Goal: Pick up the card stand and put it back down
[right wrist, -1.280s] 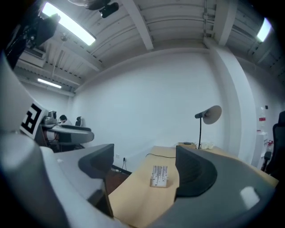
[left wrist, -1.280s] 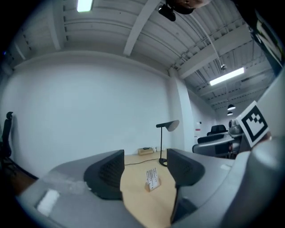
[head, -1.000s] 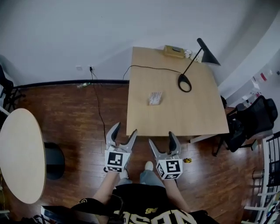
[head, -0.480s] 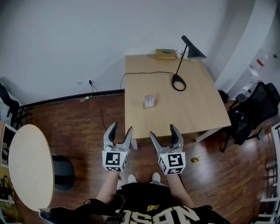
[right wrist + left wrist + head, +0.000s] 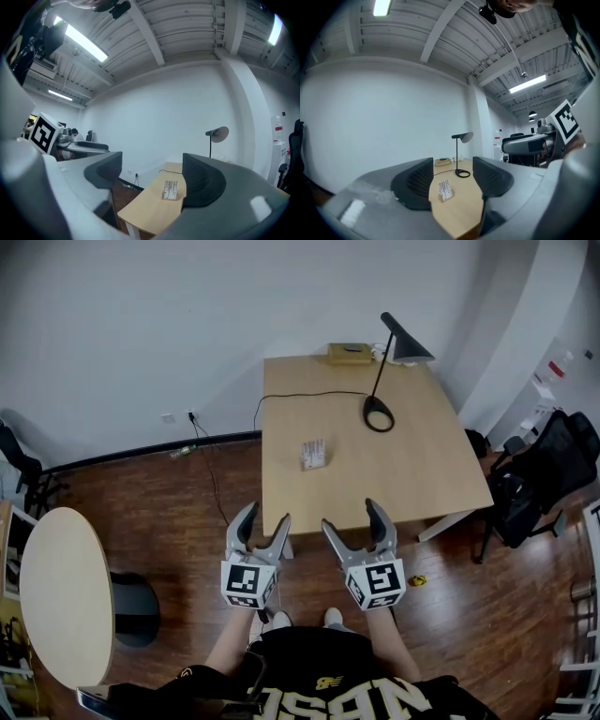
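Note:
The card stand [image 5: 313,454], a small white holder with printed cards, stands upright on the wooden table [image 5: 422,474], left of its middle. Both grippers hang over the floor just short of the table's near edge, well away from the stand. My left gripper [image 5: 264,520] is open with nothing between its jaws. My right gripper [image 5: 353,518] is open and empty too. In the left gripper view the card stand [image 5: 446,190] shows far off between the jaws. The right gripper view shows the card stand [image 5: 170,189] the same way.
A black desk lamp [image 5: 379,412] and a flat box [image 5: 349,353] stand at the table's far end, with a black cable [image 5: 300,396] running off the left edge. A round table [image 5: 61,596] is at the left. A black chair [image 5: 544,484] is at the right. A small yellow object [image 5: 417,580] lies on the wood floor.
The view has swung and the table now sits more squarely ahead. Both grippers have stayed low before its near edge. The left jaws look a little narrower than a second ago.

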Available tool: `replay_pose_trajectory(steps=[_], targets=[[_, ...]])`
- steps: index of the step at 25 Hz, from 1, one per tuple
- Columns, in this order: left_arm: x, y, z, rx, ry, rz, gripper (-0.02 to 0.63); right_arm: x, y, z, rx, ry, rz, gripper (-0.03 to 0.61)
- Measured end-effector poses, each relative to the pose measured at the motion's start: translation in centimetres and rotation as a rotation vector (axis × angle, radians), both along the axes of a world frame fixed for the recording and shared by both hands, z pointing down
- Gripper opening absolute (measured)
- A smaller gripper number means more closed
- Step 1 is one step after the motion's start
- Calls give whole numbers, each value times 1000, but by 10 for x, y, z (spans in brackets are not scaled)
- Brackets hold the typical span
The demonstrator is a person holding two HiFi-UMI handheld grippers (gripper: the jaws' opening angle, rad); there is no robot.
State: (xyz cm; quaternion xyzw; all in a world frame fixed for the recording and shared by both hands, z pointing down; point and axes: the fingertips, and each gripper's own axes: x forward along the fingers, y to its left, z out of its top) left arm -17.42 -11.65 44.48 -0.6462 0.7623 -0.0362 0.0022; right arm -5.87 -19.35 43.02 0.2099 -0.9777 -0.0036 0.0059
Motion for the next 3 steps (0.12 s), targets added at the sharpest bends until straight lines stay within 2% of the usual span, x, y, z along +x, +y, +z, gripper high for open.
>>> replay_pose_trajectory(steps=[3], targets=[[2,0,-5,16,10,7,264,-3,4,1,-2,3,-20,397]])
